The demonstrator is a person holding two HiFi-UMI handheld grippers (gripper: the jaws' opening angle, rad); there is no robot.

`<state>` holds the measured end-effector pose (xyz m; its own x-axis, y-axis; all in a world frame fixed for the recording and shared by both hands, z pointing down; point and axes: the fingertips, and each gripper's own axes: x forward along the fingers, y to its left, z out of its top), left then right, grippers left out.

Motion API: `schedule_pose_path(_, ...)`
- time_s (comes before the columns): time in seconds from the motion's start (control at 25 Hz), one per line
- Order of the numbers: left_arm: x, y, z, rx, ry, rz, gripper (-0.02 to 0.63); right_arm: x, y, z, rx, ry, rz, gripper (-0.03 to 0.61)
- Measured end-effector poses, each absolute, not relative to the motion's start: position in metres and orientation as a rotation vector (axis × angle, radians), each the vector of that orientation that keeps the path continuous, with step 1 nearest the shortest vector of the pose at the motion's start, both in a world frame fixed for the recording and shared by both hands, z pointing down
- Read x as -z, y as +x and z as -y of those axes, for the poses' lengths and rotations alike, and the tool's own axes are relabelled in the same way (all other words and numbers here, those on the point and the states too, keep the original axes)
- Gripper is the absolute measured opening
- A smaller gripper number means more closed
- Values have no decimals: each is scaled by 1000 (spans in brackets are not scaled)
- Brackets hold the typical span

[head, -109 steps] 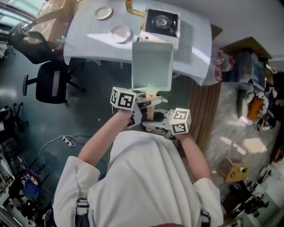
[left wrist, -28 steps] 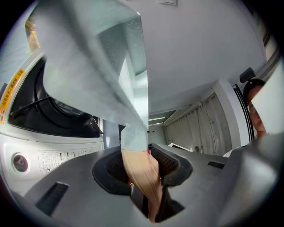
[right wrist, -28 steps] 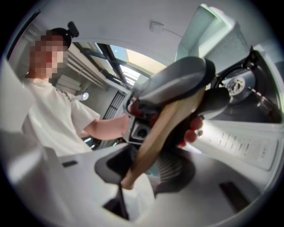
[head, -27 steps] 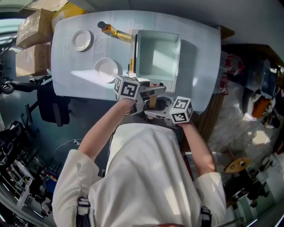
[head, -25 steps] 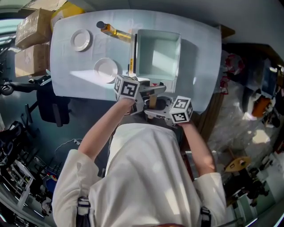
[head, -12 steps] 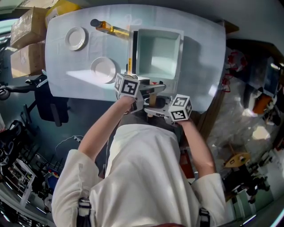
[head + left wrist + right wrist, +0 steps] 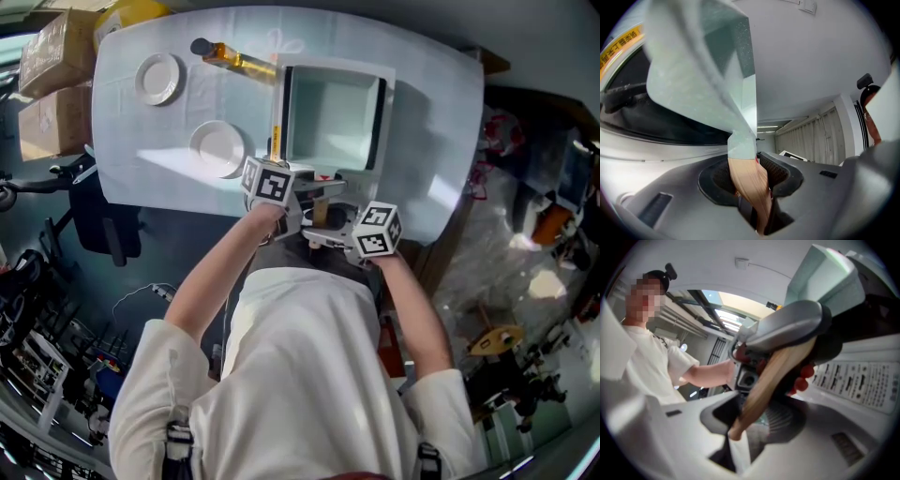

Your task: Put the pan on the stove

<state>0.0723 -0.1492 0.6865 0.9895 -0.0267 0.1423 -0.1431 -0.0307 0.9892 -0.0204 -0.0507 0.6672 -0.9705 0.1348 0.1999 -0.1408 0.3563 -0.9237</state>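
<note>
A square pale-green pan (image 7: pixel 333 112) with a wooden handle (image 7: pixel 321 212) hangs low over the stove (image 7: pixel 278 127) on the white table (image 7: pixel 441 141); the pan hides most of the stove. My left gripper (image 7: pixel 312 193) is shut on the handle (image 7: pixel 749 185) close to the pan body (image 7: pixel 698 70). My right gripper (image 7: pixel 325 236) is shut on the handle's free end (image 7: pixel 764 385), just behind the left gripper (image 7: pixel 787 326). In the left gripper view the stove's dark top (image 7: pixel 633 112) lies right under the pan.
Two white plates (image 7: pixel 157 79) (image 7: pixel 217 148) and an amber bottle (image 7: pixel 230 58) lie on the table left of the stove. Cardboard boxes (image 7: pixel 52 66) and an office chair (image 7: pixel 94 220) stand off the table's left end. Cluttered floor lies to the right.
The pan has been carried from in front of the table to over the stove and has sunk lower in the last second. Both grippers came down with it, still on the handle.
</note>
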Motion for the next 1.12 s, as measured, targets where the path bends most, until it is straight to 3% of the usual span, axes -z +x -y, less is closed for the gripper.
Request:
schedule_pose_path(0.6,-688,74,152,-75,1589,139,163,-665,-21,55,-1703,-8,2380,175)
schedule_pose_path(0.72,-685,76,151,-113,1624,143,210,-664,-21,57,-1679,-20,2382,175)
schedule_pose_path(0.88,-683,76,151,-101,1604,137,220,-664,-21,57,-1676,-9,2370,178)
schedule_pose_path(1.12,-684,72,154,-121,1613,188,252,-671,-15,54,-1668,26,2327,238)
